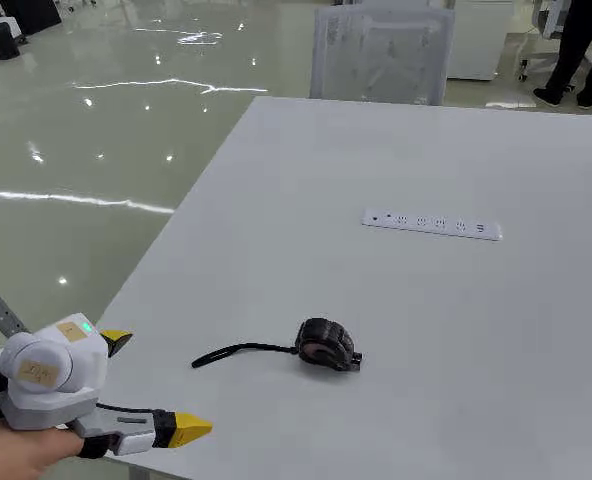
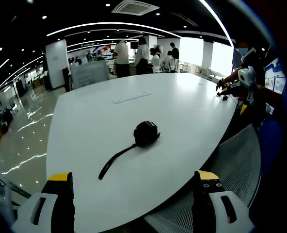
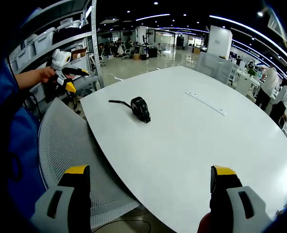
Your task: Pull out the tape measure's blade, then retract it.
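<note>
- White tabletop in the head view carries one black tape measure, lying free near the close edge with its one black wrist strap trailing left.
- One white power strip lies further back, well apart from the tape.
- One white mesh chair stands at the far edge.
- One gripper, the left gripper, hangs at the lower left just off the table's corner, its yellow-tipped jaws spread, holding nothing.
- Left gripper view: its two jaws stand wide apart at the bottom, with the tape measure ahead between them and the strap pointing back toward the camera.
- The right gripper shows at the right, beside the table's edge.
- Several people stand beyond the table's far end.
- Right gripper view: its two jaws are parted and empty. The tape measure sits near the table's near-left edge, well apart from both grippers.
- A hand holds the left gripper at the left, off the table.
- Several storage bins sit on a rack; their contents cannot be told.
</note>
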The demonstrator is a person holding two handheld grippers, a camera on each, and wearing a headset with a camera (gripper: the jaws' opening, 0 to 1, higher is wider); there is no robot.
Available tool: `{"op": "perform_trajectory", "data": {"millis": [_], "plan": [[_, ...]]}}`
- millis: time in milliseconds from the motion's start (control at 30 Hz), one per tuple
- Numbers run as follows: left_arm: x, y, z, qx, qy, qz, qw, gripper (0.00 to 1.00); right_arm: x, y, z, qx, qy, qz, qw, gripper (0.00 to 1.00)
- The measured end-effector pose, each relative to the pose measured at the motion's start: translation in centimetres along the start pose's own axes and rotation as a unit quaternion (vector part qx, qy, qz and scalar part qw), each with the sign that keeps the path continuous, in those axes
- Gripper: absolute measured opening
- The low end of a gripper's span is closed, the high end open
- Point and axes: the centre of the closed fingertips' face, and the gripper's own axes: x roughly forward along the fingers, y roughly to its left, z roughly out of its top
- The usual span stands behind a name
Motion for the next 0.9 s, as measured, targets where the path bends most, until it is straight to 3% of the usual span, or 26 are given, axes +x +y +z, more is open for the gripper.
{"op": "perform_trajectory", "data": {"millis": [233,567,733,800,900], "plan": [[0.5,0.5,-0.9,0.004,0.011,-0.011,0.9999,0.99,0.5,-0.4,0.4,-0.009,0.004,0.006,0.9999,1.0],[2.7,1.1,-1.6,0.013,0.026,-0.022,0.9993,0.97,2.5,-1.5,-0.6,-0.016,0.018,0.025,0.9994,0.98],[3.6,1.3,-1.8,0.028,0.031,-0.023,0.9989,0.94,2.9,-2.1,-0.7,-0.019,0.018,0.025,0.9993,0.96],[4.1,1.3,-2.1,0.052,0.044,-0.022,0.9974,0.94,3.3,-2.3,-0.6,-0.021,0.019,0.025,0.9993,0.96],[4.8,1.3,-2.3,0.059,0.05,-0.027,0.9967,0.94,3.9,-2.5,-0.6,-0.018,0.017,0.029,0.9993,0.95]]}}
